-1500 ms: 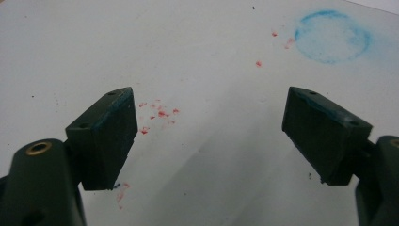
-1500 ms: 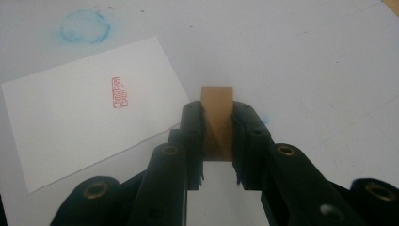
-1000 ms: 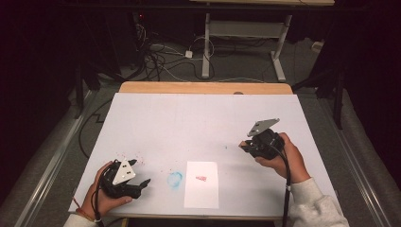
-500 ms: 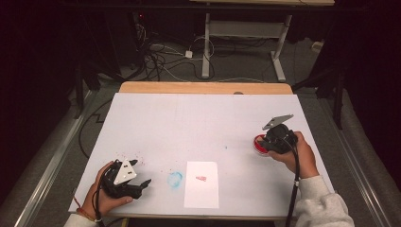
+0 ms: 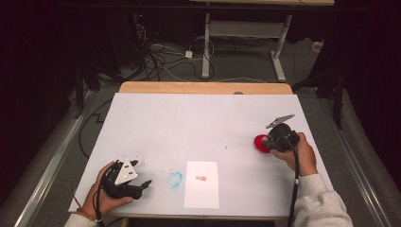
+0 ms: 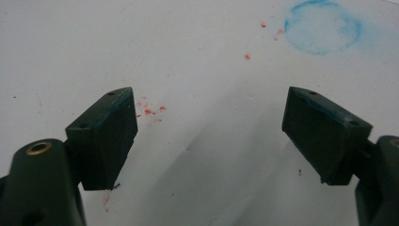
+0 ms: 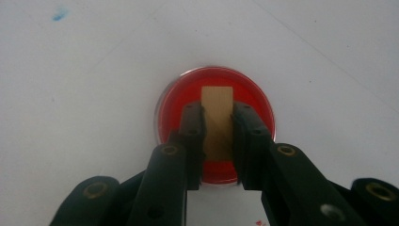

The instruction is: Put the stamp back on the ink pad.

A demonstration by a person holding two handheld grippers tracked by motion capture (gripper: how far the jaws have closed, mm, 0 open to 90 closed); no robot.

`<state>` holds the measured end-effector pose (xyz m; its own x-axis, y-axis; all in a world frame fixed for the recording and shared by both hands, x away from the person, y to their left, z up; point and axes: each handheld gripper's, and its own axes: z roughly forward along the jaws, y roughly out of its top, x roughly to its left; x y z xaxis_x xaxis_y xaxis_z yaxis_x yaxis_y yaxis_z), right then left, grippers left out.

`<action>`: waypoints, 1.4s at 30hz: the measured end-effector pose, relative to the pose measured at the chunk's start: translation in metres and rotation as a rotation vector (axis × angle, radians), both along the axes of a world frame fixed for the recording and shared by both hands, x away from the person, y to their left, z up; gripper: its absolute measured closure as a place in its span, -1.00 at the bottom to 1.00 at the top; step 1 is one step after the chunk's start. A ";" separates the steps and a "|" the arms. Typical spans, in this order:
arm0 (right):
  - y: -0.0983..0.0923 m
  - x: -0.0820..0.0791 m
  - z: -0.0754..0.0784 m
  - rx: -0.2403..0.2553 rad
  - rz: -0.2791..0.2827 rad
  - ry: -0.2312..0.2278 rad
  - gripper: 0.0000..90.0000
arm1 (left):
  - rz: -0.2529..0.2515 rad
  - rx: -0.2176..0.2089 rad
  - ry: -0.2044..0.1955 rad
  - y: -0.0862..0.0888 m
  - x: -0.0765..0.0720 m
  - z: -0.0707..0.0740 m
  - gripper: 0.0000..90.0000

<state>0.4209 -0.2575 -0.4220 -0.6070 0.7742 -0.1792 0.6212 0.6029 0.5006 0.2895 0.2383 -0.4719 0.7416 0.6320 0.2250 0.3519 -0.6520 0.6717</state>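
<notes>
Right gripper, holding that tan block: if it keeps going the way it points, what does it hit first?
Probably the red dish: the right gripper holds the tan block directly over it, though the gap between them is unclear.

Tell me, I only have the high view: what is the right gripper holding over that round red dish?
Observer: The right gripper is shut on a flat tan wooden block, poised over the round red dish.
Operator: Is the block touching the red?
Observer: I cannot tell; its far end overlaps the dish's middle in the right gripper view.
Operator: And the left gripper?
Observer: The left gripper is open with nothing between its jaws, over small red specks on the white table.
</notes>
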 end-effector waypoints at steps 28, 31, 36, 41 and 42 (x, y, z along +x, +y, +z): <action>-0.001 0.002 0.002 0.028 -0.037 -0.039 0.42 | -0.002 0.001 0.018 -0.001 0.000 -0.001 -0.59; 0.000 -0.001 0.007 0.054 -0.012 -0.067 0.36 | -0.001 -0.001 0.016 -0.001 0.000 -0.001 -0.59; 0.004 -0.005 0.014 0.067 -0.027 -0.145 0.09 | -0.001 0.002 0.015 -0.001 0.000 -0.001 -0.59; 0.008 -0.012 0.023 0.134 -0.003 -0.228 -0.08 | 0.001 0.002 0.015 -0.001 0.000 -0.001 -0.59; 0.008 -0.012 0.024 0.136 0.006 -0.234 -0.13 | 0.001 0.004 0.015 -0.001 0.000 -0.001 -0.59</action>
<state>0.4086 -0.2491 -0.3984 -0.5661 0.7972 -0.2099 0.4755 0.5238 0.7068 0.2895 0.2373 -0.4726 0.7443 0.6319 0.2163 0.3627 -0.6543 0.6636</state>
